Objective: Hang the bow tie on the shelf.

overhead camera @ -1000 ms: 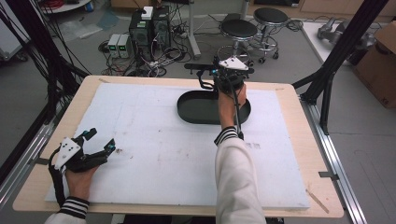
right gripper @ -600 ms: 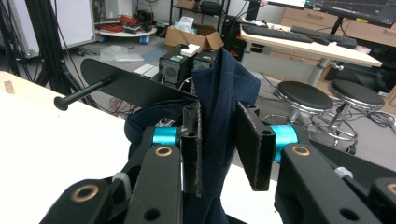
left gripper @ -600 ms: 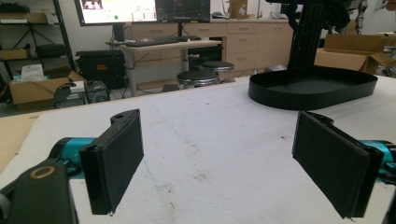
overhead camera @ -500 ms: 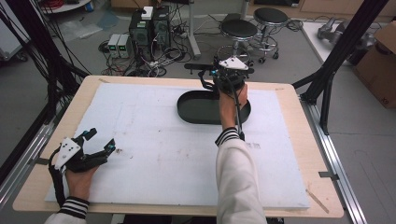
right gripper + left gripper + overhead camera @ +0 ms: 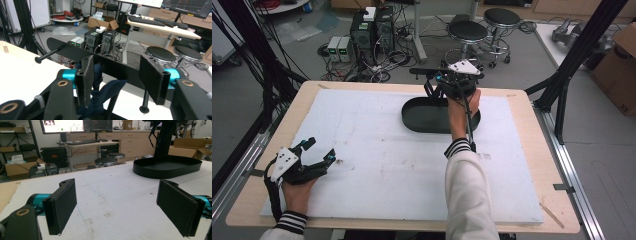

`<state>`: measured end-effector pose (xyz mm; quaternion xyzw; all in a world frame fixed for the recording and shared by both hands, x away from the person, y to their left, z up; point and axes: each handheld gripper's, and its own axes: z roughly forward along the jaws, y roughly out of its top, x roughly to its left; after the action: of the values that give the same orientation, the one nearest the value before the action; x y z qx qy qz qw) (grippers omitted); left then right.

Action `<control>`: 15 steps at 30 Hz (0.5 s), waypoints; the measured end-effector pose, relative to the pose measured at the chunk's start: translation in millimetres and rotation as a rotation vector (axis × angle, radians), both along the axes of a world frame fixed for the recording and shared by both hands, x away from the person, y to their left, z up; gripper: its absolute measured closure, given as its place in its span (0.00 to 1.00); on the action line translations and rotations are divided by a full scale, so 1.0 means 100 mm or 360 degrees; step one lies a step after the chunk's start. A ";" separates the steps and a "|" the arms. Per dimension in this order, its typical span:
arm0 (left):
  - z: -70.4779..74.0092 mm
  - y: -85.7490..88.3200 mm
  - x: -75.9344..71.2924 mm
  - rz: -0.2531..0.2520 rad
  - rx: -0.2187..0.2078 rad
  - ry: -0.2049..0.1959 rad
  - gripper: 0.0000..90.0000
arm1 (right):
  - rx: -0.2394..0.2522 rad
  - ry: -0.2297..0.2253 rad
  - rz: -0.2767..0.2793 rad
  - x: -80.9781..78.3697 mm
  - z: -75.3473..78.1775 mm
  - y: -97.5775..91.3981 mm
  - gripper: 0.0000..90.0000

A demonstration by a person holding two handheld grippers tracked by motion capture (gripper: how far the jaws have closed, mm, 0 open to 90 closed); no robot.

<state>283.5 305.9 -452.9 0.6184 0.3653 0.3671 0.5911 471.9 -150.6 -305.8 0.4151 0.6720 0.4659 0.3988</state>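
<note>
Right gripper (image 5: 438, 85) jaws just opening over rack (image 5: 432, 71) at table's far edge; hands static. High view: oval tray (image 5: 422, 117) below. Left gripper (image 5: 116, 206) view: jaws apart, empty. Right gripper view: dark blue cloth (image 5: 106, 93) hangs loose between the 2 parted pads.

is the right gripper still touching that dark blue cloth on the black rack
Cannot tell. In the right gripper view the jaws of the right gripper, which have just been opening, stand apart, and the dark blue cloth runs behind one pad.
</note>
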 end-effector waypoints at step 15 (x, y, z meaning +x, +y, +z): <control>0.00 0.00 -0.01 -0.0008 0.0012 -0.0005 0.18 | -0.0009 0.0113 0.0169 -0.17 0.09 -0.06 0.20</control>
<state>282.7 305.5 -452.9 0.6209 0.3616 0.3679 0.5902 454.7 -156.9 -297.2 0.3940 0.7082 0.4693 0.3506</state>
